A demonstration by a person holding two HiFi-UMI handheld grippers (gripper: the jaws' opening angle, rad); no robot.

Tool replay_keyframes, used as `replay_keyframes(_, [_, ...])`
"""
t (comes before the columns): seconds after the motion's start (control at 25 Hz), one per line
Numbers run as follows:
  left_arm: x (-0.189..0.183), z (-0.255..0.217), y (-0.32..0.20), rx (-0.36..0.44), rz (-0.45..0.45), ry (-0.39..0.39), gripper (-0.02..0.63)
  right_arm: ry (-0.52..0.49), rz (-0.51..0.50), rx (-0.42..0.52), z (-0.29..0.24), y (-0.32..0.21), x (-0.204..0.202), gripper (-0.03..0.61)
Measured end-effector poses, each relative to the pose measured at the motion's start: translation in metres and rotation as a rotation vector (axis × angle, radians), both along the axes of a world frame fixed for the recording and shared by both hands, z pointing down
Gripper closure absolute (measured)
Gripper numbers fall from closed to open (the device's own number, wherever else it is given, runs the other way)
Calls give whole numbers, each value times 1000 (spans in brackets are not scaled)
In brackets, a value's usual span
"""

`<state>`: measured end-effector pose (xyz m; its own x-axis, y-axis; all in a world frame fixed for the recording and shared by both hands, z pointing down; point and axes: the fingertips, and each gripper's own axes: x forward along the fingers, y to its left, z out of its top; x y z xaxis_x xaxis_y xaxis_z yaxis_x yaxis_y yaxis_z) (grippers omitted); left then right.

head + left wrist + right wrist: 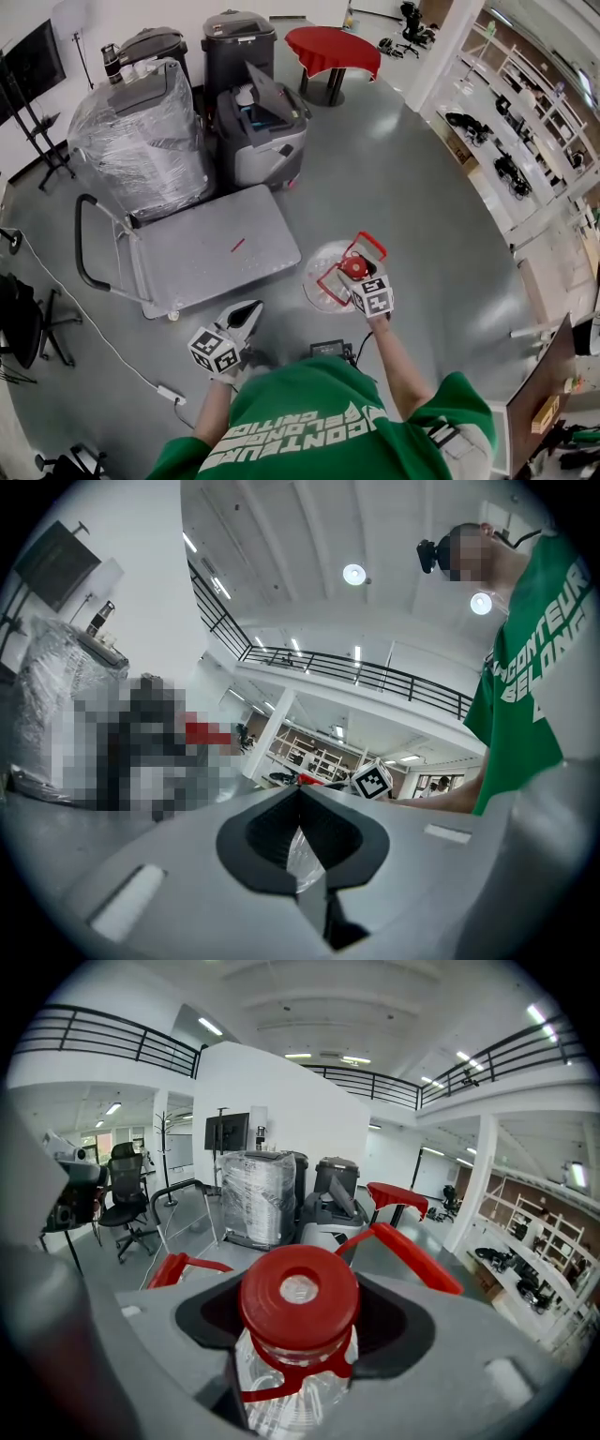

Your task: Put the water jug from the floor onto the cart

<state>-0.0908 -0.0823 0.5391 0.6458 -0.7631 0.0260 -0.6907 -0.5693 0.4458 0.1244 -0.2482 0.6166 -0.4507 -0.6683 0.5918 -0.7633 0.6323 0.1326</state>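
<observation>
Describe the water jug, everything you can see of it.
The water jug is clear plastic with a red cap and a red swing handle raised behind it. It stands upright over the grey floor, just right of the cart, not on it. The right gripper has its jaws closed round the neck, under the cap.

Right of cart (197, 258), water jug (323, 283)
</observation>
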Motion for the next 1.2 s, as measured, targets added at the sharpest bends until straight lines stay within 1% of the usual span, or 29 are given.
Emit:
replay_keyframes(0.24, [-33, 1, 4, 0, -24, 8, 604, -8, 8, 8, -4, -4, -23, 276])
replay_keyframes(0.4, [-51, 2, 10, -2, -34, 0, 604, -9, -3, 14, -7, -6, -41, 276])
replay_keyframes(0.52, [-65, 0, 12, 0, -60, 4, 604, -2, -22, 9, -8, -7, -55, 278])
replay_keyframes(0.92, [-98, 10, 27, -28, -162, 31, 604, 8, -136, -14, 0, -11, -113, 276])
replay_keyframes(1.2, [-127, 16, 19, -54, -231, 25, 604, 0, -223, -37, 11, -30, -160, 276])
